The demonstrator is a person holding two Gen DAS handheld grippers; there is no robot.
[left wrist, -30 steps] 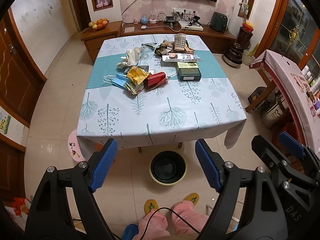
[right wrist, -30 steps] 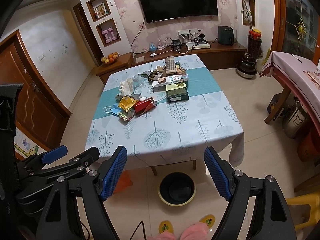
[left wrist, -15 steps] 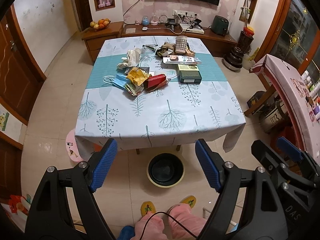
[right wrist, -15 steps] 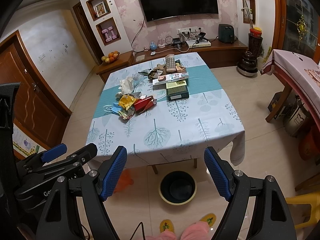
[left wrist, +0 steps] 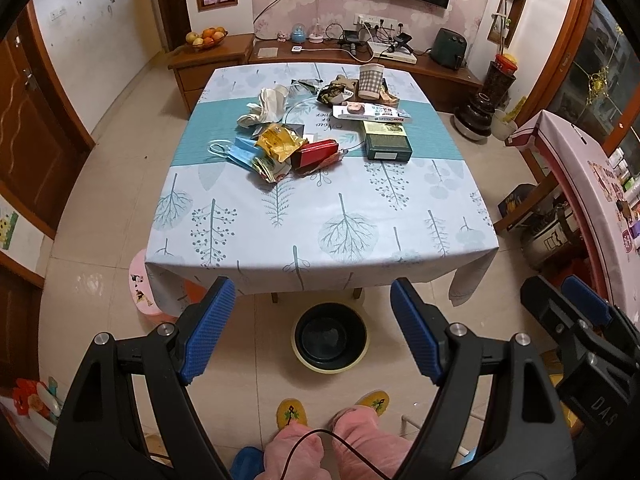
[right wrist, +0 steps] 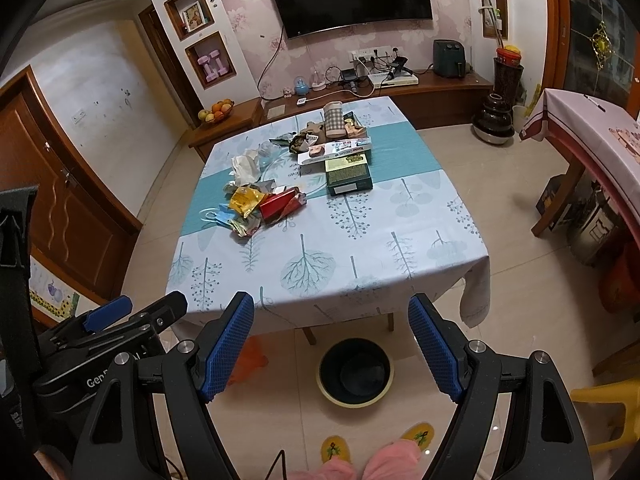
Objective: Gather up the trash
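Trash lies on the far half of a table [left wrist: 320,220] [right wrist: 320,256] with a tree-print cloth: a red wrapper [left wrist: 314,153] [right wrist: 279,203], a yellow wrapper [left wrist: 278,141] [right wrist: 246,199], blue face masks [left wrist: 240,152] [right wrist: 218,216], crumpled white tissue [left wrist: 266,104] [right wrist: 246,164], a green box [left wrist: 387,141] [right wrist: 348,174] and a checked cup [left wrist: 370,81] [right wrist: 333,120]. A dark bin with a yellow rim [left wrist: 330,336] [right wrist: 355,372] stands on the floor by the table's near edge. My left gripper [left wrist: 312,292] and right gripper [right wrist: 332,308] hang open and empty, well short of the table.
A person's pink trouser legs and yellow slippers [left wrist: 292,412] show at the bottom. A second table [left wrist: 592,184] stands at the right, a low wooden cabinet [left wrist: 360,56] behind. A pink stool [left wrist: 140,284] sits by the near left table corner, a yellow chair [right wrist: 600,408] at the right.
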